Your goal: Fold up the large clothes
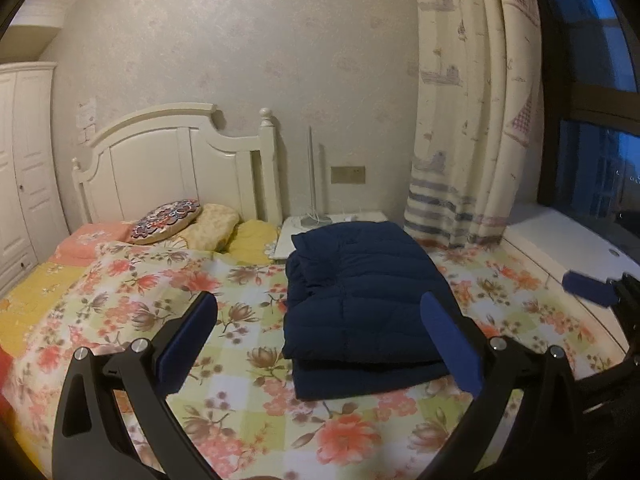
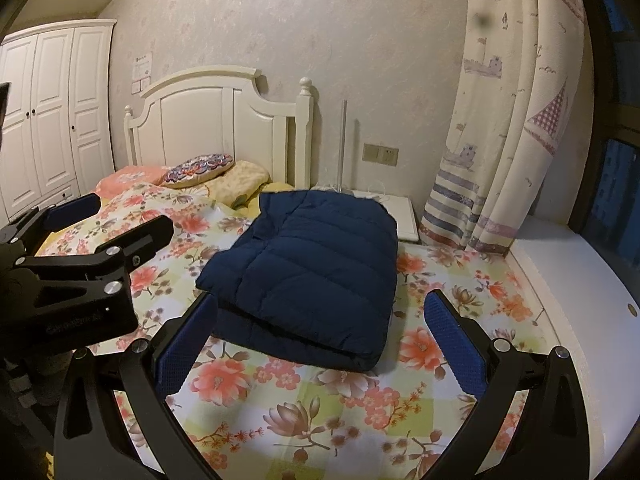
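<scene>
So there's just one dark navy quilted puffer jacket (image 1: 360,304), folded into a neat rectangle with at least two layers stacked, lying flat on the floral bedspread (image 1: 240,360) toward the side of the bed nearest the window. One bed, one white wooden headboard (image 1: 176,160), and up by it a round embroidered cushion (image 1: 168,222) plus a couple of yellowish pillows (image 1: 216,228). Behind the jacket's far edge there's a small white bedside table (image 2: 394,210), then one patterned cream curtain (image 1: 472,120) with boats on it, and a white wardrobe (image 2: 48,120) off in the corner. Nothing sits on top of the jacket. Two grippers: the left gripper (image 1: 320,348) hovers above the jacket's near edge, fingers spread wide, holding nothing. The right gripper (image 2: 320,348) hangs over the same near edge, also wide open and empty, not touching the fabric.
</scene>
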